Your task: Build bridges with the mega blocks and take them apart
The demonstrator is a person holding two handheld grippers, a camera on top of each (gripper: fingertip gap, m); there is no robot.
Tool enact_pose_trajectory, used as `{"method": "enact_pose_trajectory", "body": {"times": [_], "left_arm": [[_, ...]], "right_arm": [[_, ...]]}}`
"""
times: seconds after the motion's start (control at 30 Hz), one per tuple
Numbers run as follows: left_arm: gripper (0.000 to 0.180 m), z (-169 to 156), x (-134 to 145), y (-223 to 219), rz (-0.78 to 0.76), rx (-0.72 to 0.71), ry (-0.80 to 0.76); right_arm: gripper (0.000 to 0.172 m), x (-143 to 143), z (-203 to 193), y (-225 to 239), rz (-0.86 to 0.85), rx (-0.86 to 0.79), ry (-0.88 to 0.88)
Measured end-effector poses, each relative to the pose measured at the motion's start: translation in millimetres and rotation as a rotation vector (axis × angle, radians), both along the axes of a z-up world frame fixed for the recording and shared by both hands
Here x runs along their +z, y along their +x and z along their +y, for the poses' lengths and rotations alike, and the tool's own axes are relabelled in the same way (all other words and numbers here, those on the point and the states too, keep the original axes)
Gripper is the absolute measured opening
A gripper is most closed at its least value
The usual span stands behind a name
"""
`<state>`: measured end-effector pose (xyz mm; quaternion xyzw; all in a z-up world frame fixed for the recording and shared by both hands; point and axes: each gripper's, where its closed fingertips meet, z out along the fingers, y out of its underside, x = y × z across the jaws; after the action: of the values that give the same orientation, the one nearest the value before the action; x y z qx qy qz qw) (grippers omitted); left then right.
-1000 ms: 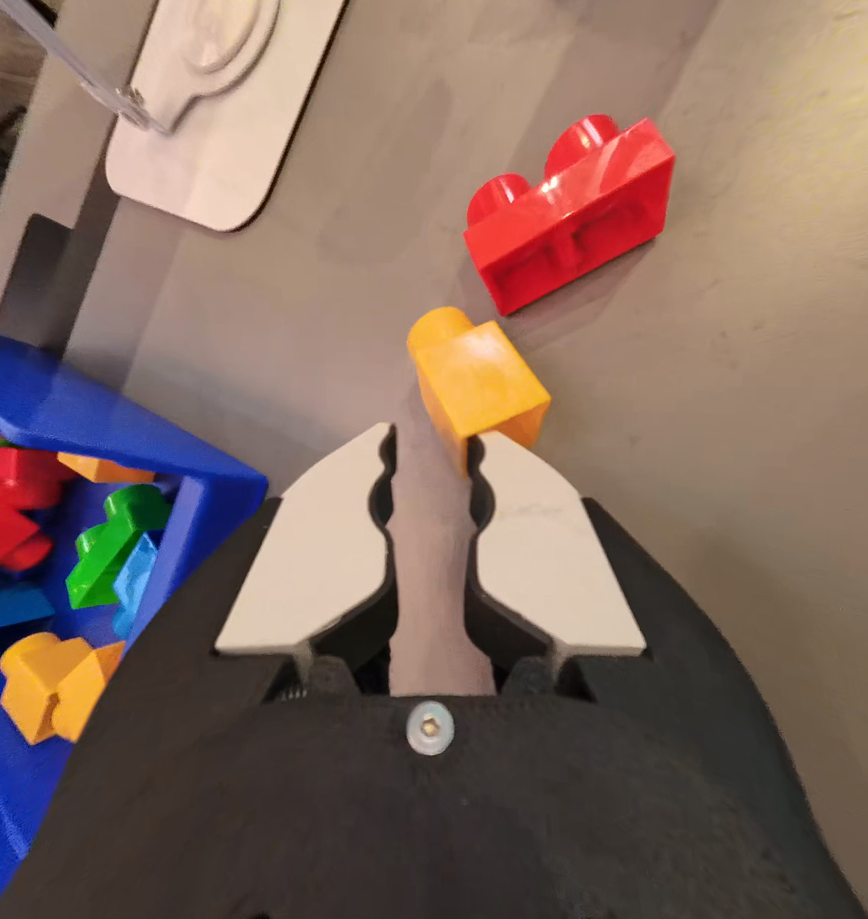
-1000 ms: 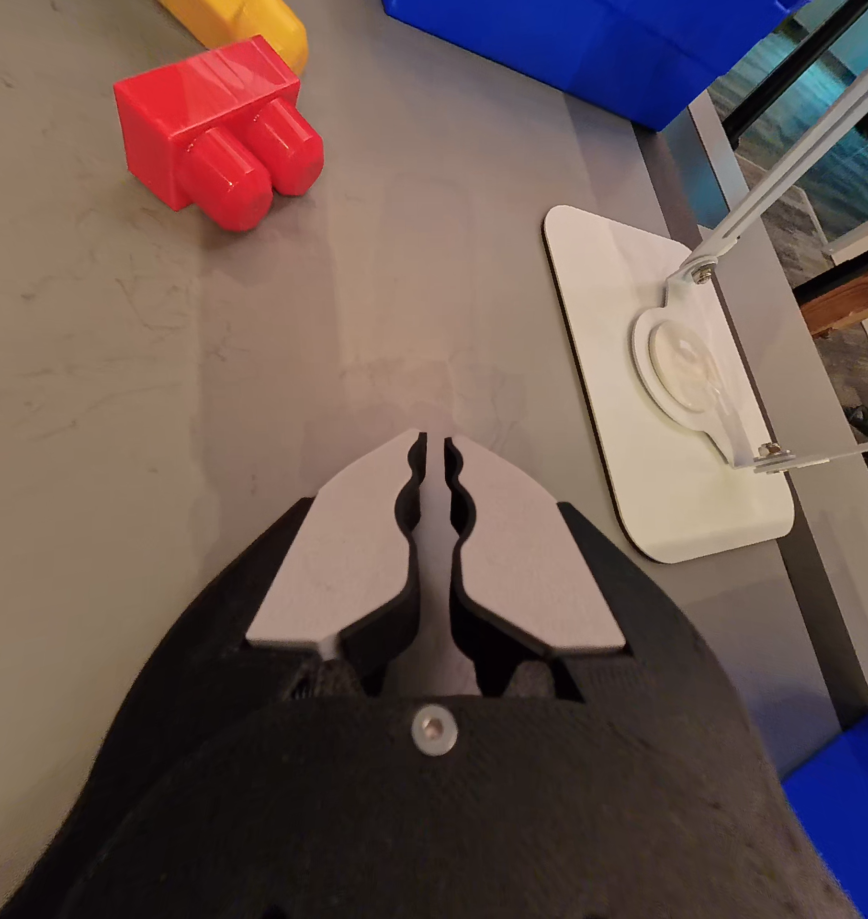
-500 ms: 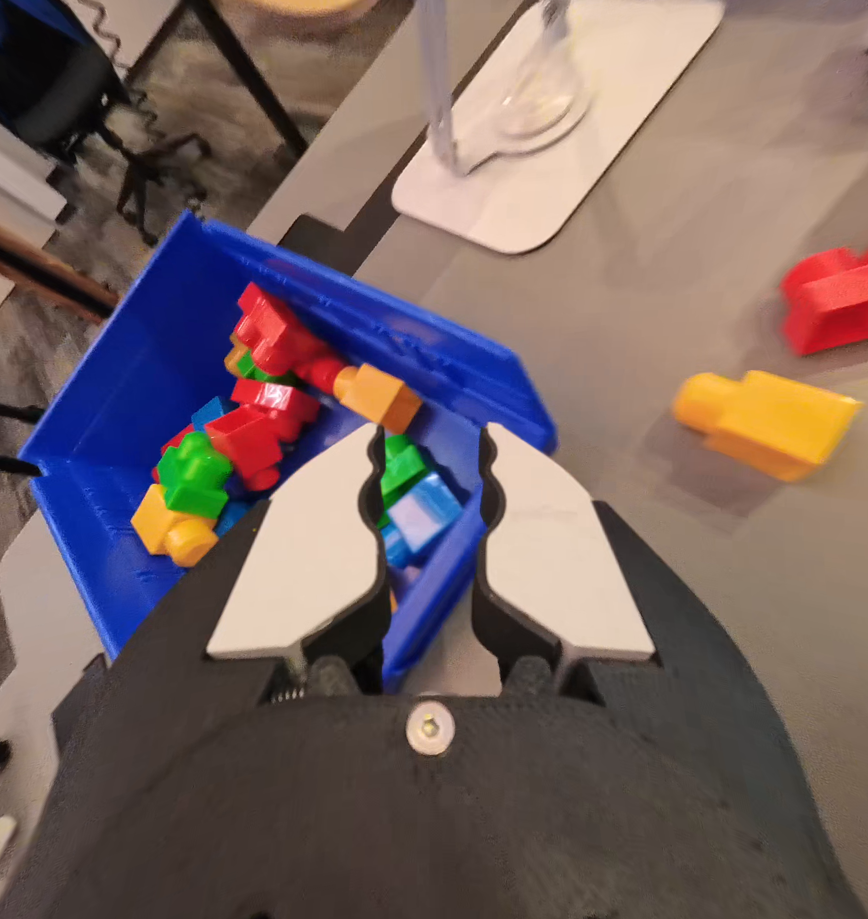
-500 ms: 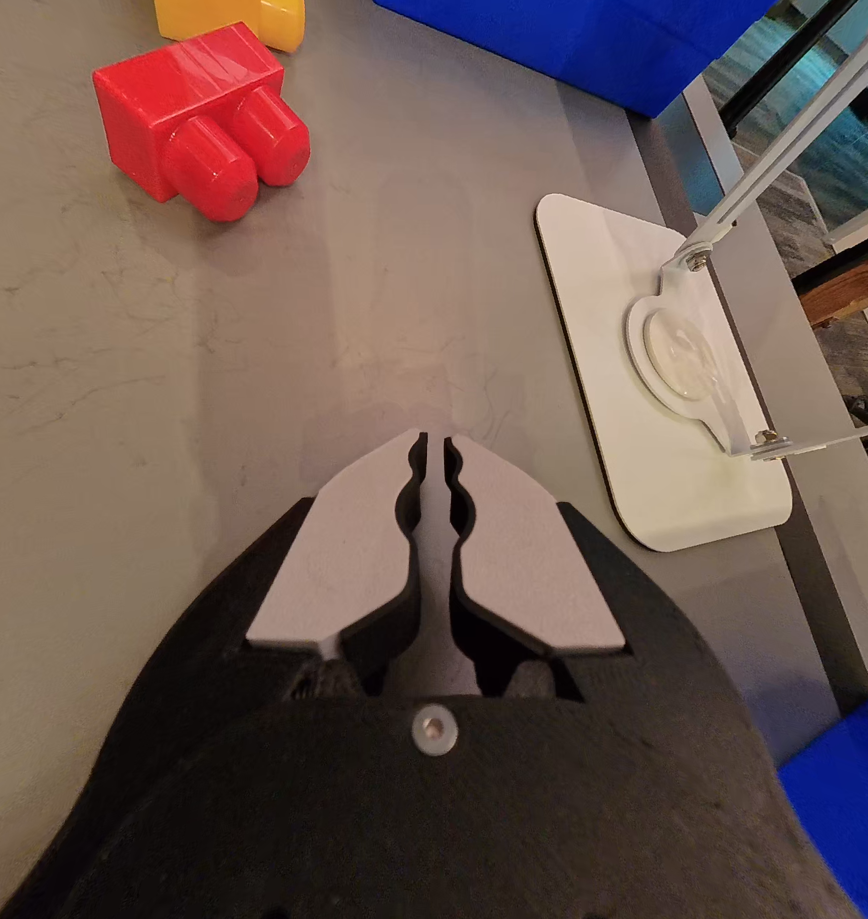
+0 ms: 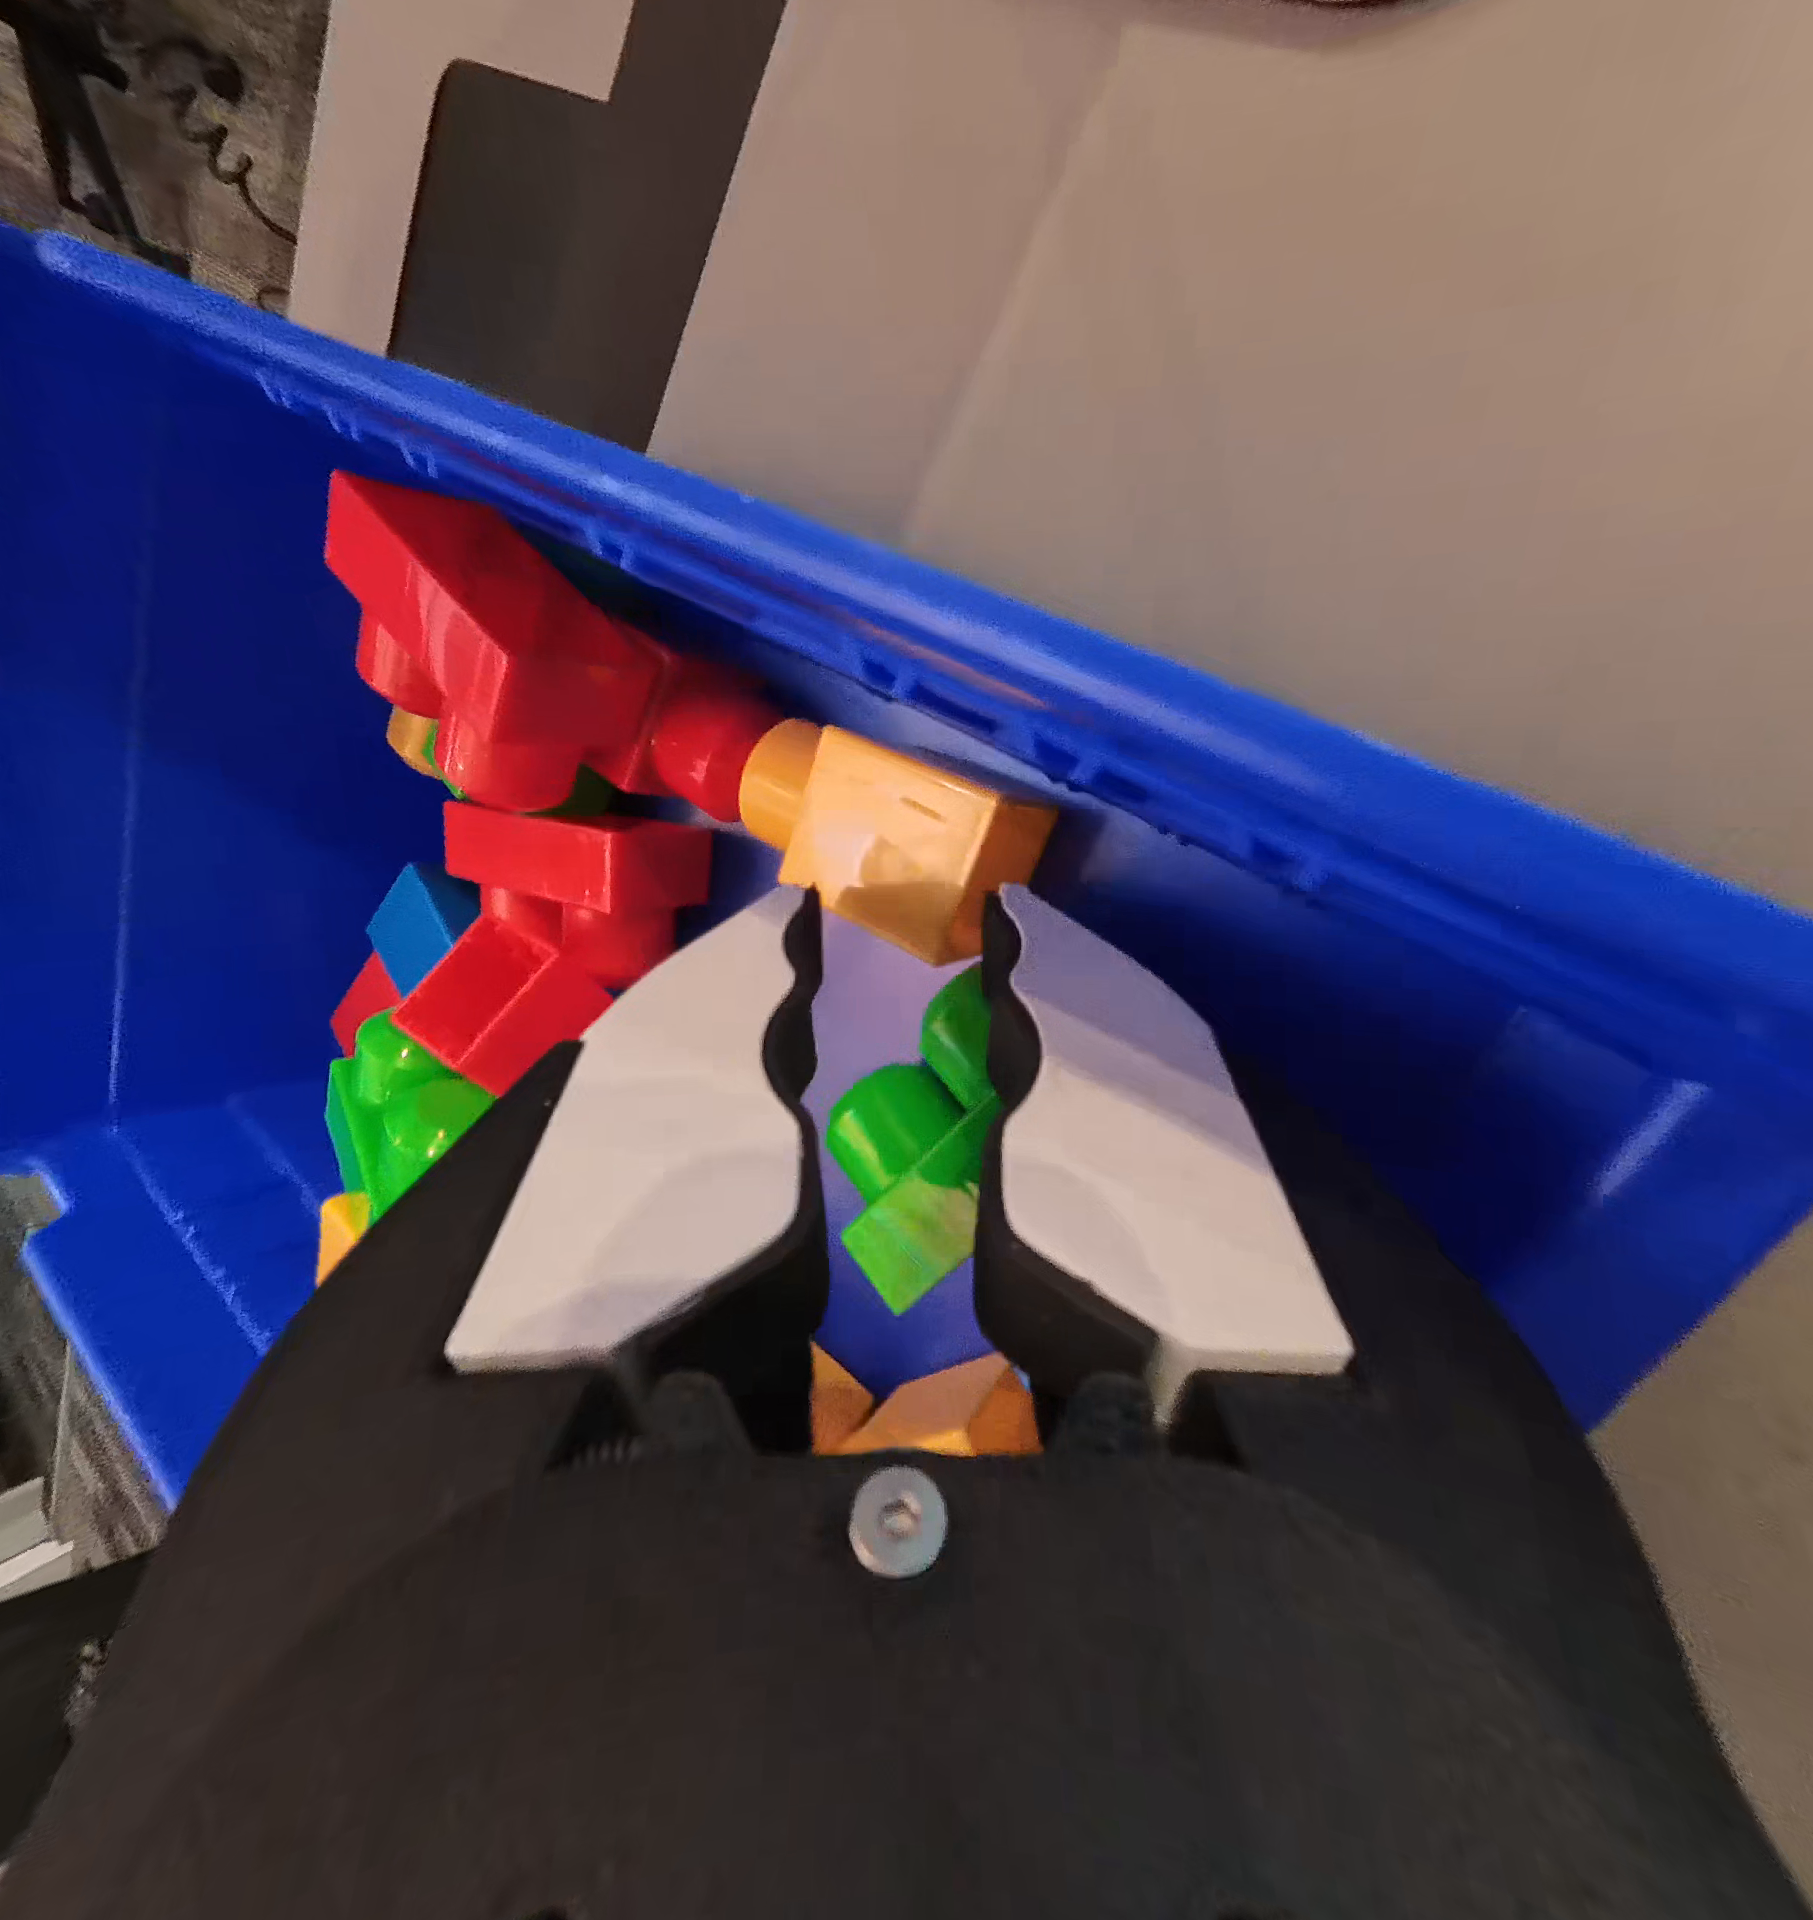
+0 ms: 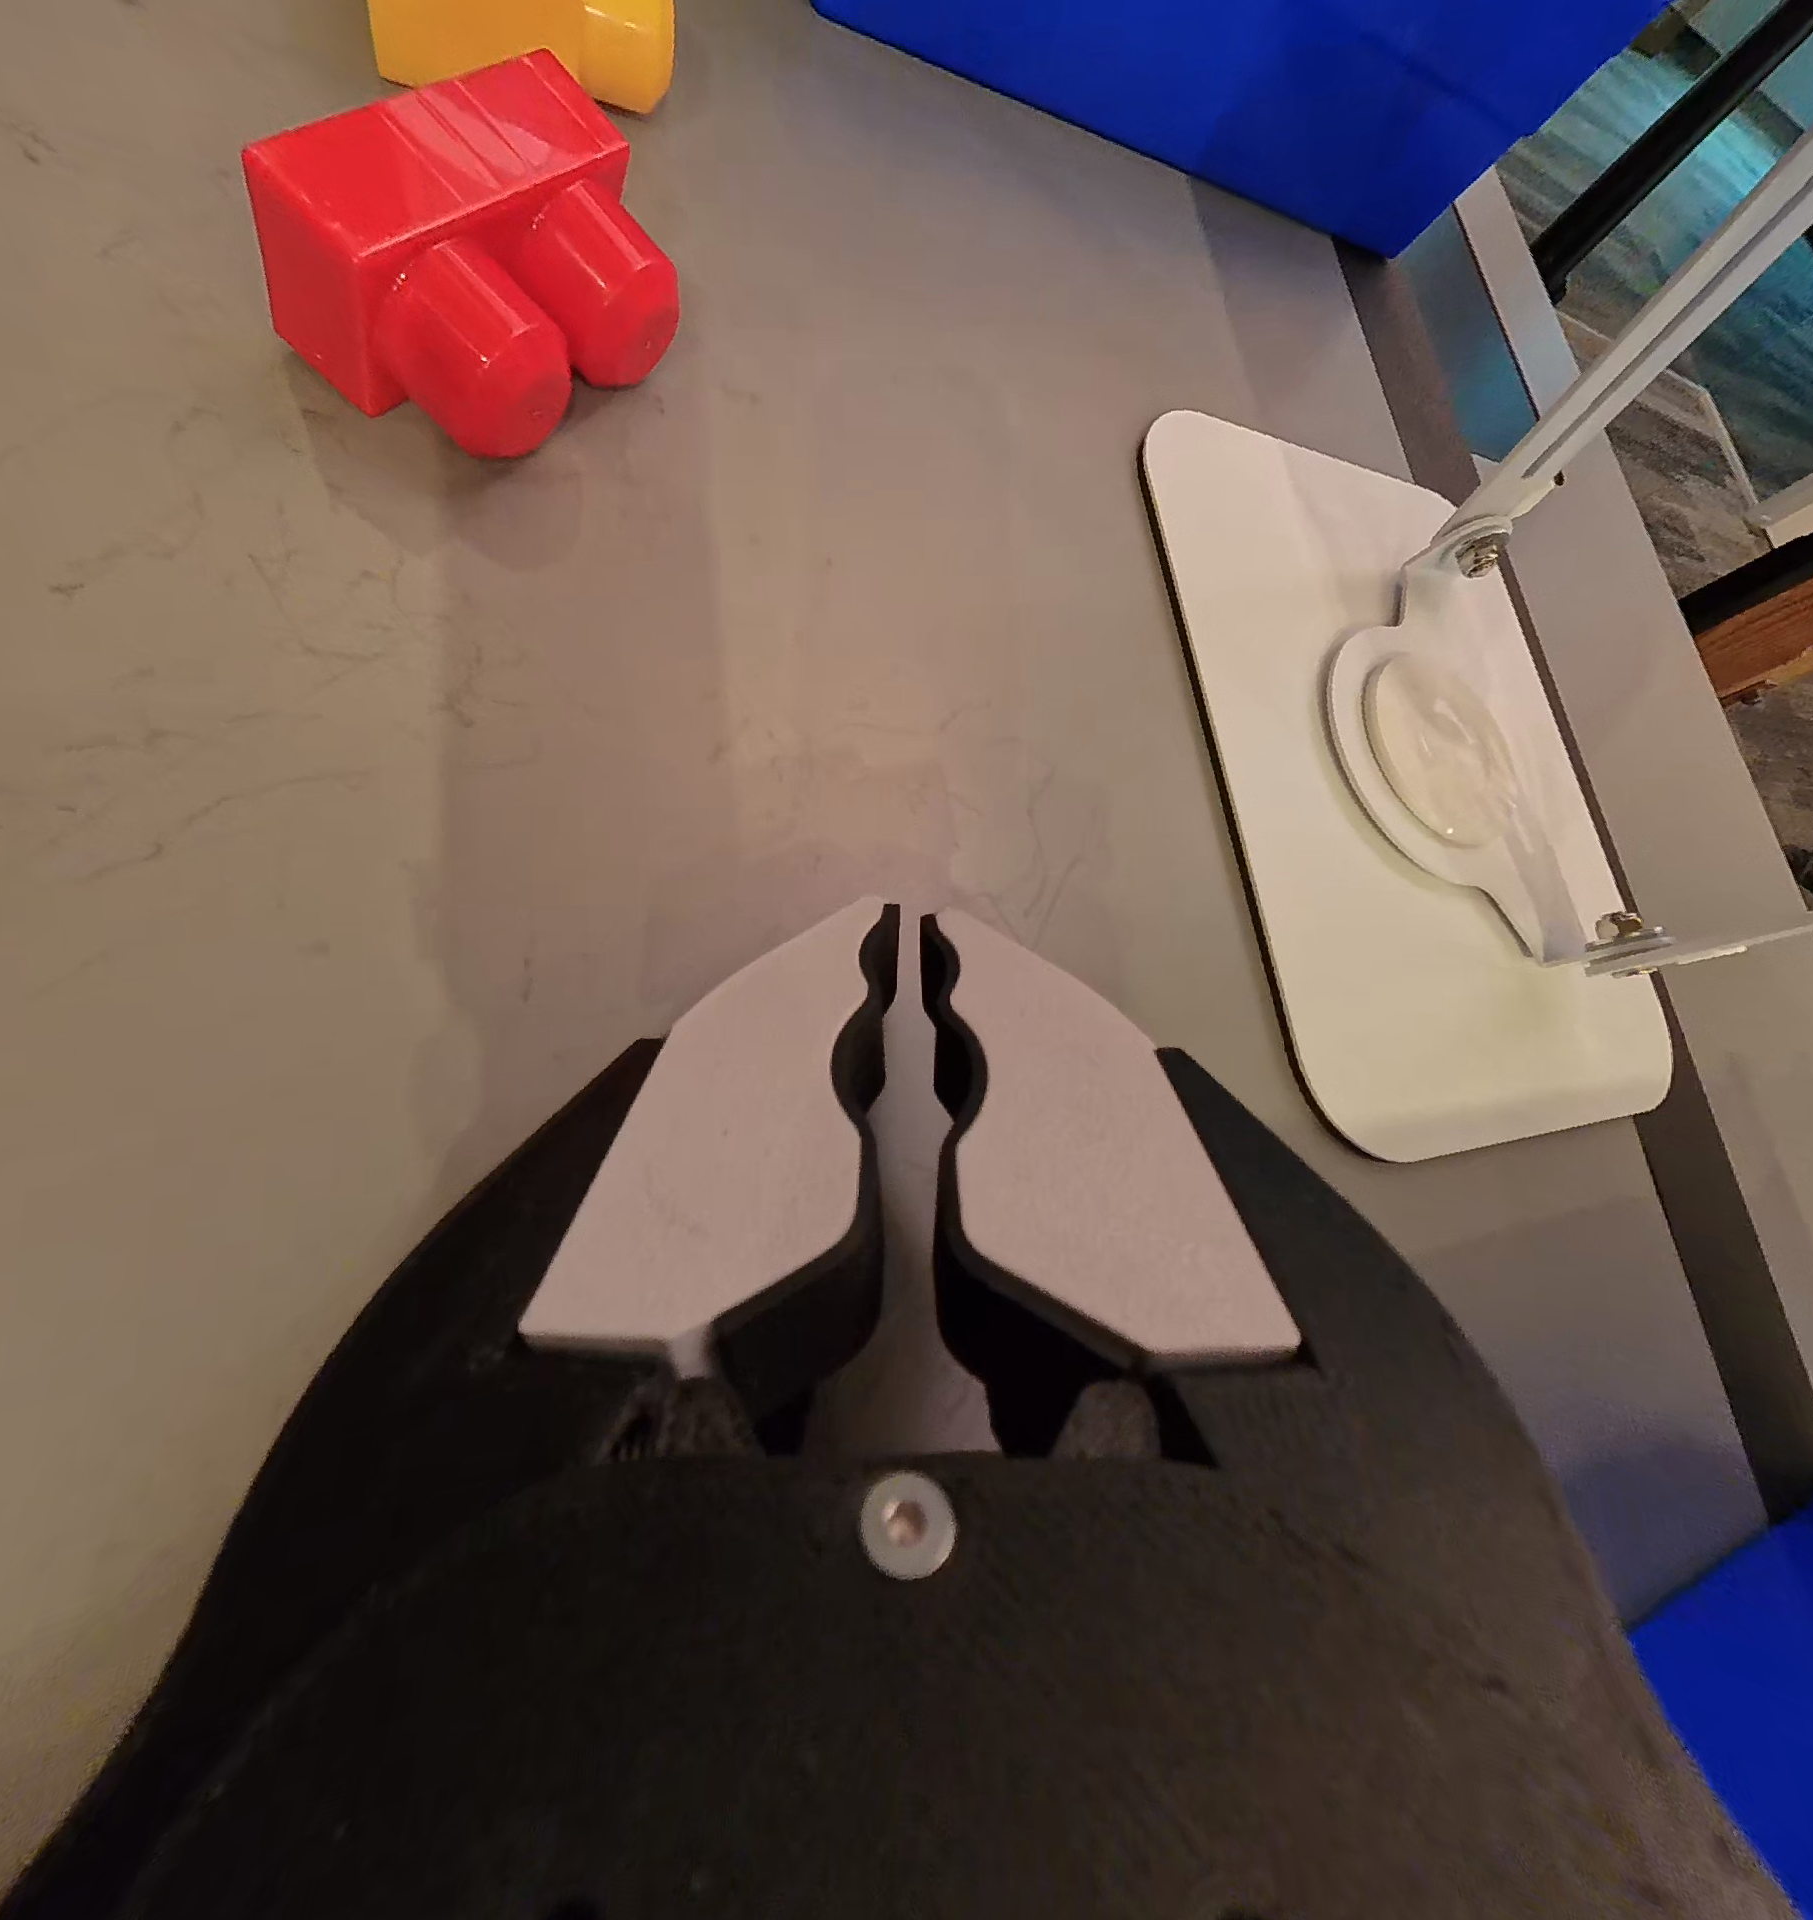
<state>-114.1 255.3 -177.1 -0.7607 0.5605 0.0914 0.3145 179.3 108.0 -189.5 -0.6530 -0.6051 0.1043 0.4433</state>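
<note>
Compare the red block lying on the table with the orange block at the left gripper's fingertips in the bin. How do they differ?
The red block has two studs; the orange block shows one. The red block lies alone on the grey table; the orange block sits in the blue bin, against its wall and a red block's stud. Nothing is near the red block, while the left gripper flanks the orange one. Both lie on their sides.

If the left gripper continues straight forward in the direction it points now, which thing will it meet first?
Most likely the orange block lying in the blue bin. It sits right at the tips of the open left gripper, against the bin's wall. Whether the fingertips already touch it is unclear.
</note>
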Motion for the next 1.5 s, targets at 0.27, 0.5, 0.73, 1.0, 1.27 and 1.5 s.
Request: {"method": "enact_pose_trajectory", "body": {"times": [0.27,0.5,0.73,1.0,1.27,1.5], "left_arm": [[0.035,1.2,-0.4,10.0,-0.056,-0.075,-0.037],[0.037,1.8,-1.6,11.8,-0.110,-0.095,-0.101],[0.030,-2.6,-3.5,8.9,0.007,-0.138,-0.061],[0.012,8.9,0.9,12.5,0.096,-0.189,0.140],[0.001,20.9,28.0,7.7,0.056,-0.142,0.354],[0.001,11.1,52.0,5.6,-0.040,-0.132,0.409]], "right_arm": [[0.004,0.1,-3.3,0.5,0.000,0.018,-0.001],[0.004,-0.2,-3.4,0.4,0.000,0.020,-0.003],[0.004,-0.2,-4.1,0.6,0.001,0.024,-0.004],[0.004,-0.1,-3.8,0.6,0.001,0.023,-0.006],[0.004,0.0,-3.8,0.5,0.001,0.024,-0.006],[0.003,-0.1,-4.2,0.4,0.000,0.027,-0.006]]}}
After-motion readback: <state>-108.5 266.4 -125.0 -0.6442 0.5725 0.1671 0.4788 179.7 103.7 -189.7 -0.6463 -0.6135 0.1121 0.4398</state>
